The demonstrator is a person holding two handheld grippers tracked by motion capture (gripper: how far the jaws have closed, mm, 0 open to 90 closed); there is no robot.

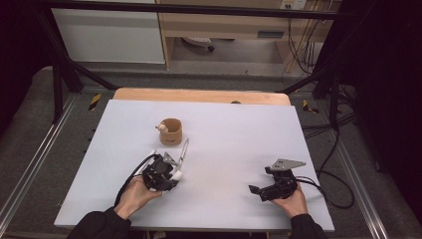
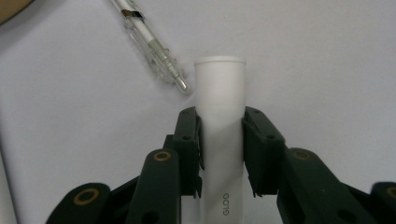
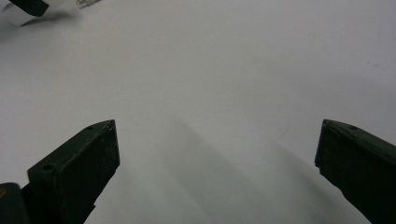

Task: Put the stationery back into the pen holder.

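Observation:
My left gripper (image 1: 170,178) lies low over the white table (image 1: 224,134), shut on a white glue stick (image 2: 220,88). The pads press on both sides of the tube, and its capped end sticks out past the jaws. Just beyond that cap lies a clear pen (image 2: 154,46), seen on the table as a thin slanted stick (image 1: 184,151). A brown round cup (image 1: 170,131) with a small pale figure at its rim stands farther back. At the front right my right gripper (image 1: 255,191) rests in the person's hand; its jaws stand wide apart with bare table between them (image 3: 217,140).
The table's wooden back edge (image 1: 199,94) runs along the far side. Black frame bars and cables stand left and right of the table. Bare white surface spreads between the two grippers and across the right half.

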